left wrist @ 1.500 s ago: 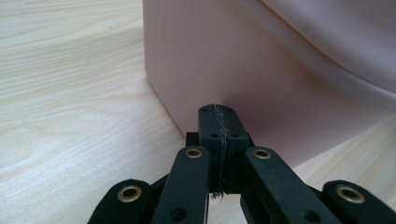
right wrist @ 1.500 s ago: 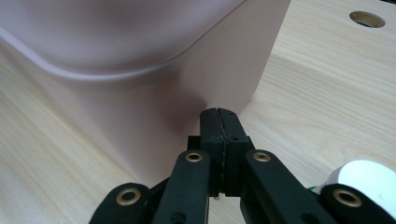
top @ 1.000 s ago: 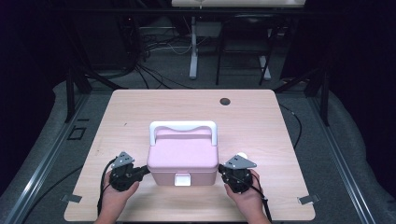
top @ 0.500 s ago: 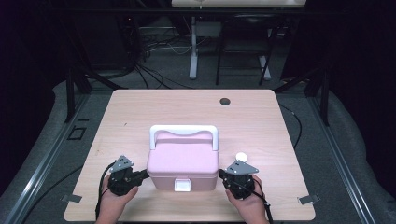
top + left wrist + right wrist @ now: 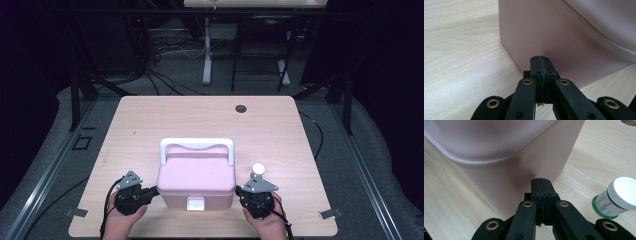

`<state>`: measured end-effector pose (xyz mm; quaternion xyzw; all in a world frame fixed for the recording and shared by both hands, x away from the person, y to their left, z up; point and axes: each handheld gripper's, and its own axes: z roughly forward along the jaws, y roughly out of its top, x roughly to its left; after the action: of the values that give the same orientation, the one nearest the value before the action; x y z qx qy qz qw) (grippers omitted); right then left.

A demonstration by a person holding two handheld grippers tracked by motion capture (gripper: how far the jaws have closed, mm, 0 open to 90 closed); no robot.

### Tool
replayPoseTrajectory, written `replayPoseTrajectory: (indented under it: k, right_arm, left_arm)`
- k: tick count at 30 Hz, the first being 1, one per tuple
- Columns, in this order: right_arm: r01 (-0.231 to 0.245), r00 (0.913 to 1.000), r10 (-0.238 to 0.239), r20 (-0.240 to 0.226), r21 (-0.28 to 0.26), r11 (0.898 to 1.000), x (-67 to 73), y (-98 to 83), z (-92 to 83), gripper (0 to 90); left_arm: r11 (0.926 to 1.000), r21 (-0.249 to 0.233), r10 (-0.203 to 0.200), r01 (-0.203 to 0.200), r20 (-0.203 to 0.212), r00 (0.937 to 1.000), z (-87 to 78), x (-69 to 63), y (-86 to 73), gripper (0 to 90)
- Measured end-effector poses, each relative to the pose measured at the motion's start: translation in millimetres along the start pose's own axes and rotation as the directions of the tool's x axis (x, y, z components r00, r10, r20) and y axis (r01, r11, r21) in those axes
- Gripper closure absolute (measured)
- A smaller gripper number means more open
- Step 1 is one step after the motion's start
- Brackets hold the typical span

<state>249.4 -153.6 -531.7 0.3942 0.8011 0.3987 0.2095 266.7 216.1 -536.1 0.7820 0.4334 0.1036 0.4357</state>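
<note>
- Our left gripper (image 5: 150, 191) sits near the tabletop's (image 5: 150, 125) front-left corner, its jaws pressed together with nothing between them, the tips against the left wall of the pink box (image 5: 196, 180). In the left gripper view (image 5: 541, 61) the closed tips meet that pink wall low down, just above the wood.
- Compared with a second ago, we have drawn both hands and the box nearer the front edge; the box now lies close to that edge, midway along it.
- The box keeps its white handle (image 5: 197, 145) folded toward the far side, and a white latch (image 5: 195, 203) shows on its front face.
- Our right gripper (image 5: 241, 192) mirrors the left: jaws together, empty, tips at the box's right wall, as the right gripper view (image 5: 541, 182) confirms.
- A small white-capped jar (image 5: 258, 169) stands just beyond our right gripper, beside the box's right side, now uncovered where the gripper half hid it before; in the right gripper view (image 5: 616, 197) it shows a green base ring.
- A dark round hole (image 5: 241, 108) marks the tabletop near its far edge, right of middle.
</note>
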Motion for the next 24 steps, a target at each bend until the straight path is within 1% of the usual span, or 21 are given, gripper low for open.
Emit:
replayPoseTrajectory:
  k: [4,7,13,21,24]
  right_arm:
    - [0.001,1.0000,-0.001,-0.002,-0.001,1.000,1.3,-1.6,-2.3,90.0]
    - [0.002,1.0000,-0.002,-0.002,0.002,1.000,2.1,-3.6,-5.3,90.0]
    - [-0.001,1.0000,0.001,-0.004,0.006,1.000,3.2,-6.7,-10.3,90.0]
    - [0.001,0.9999,-0.001,-0.011,0.007,1.000,6.2,-10.7,-15.7,90.0]
    - [-0.001,0.9999,0.001,-0.011,0.009,1.000,6.5,-10.7,-16.1,90.0]
  left_arm:
    - [1.0000,0.001,0.007,-0.007,0.002,1.0000,-1.3,-1.9,-1.4,90.0]
    - [1.0000,0.004,-0.003,0.003,0.008,1.0000,-3.1,-6.0,-3.8,90.0]
    - [0.9999,0.011,0.004,-0.004,0.016,0.9999,-6.6,-11.6,-7.4,90.0]
    - [0.9999,0.014,-0.007,0.006,0.030,0.9995,-8.5,-12.7,-9.7,90.0]
    - [0.9998,0.017,-0.011,0.010,0.030,0.9995,-9.0,-13.1,-9.9,90.0]
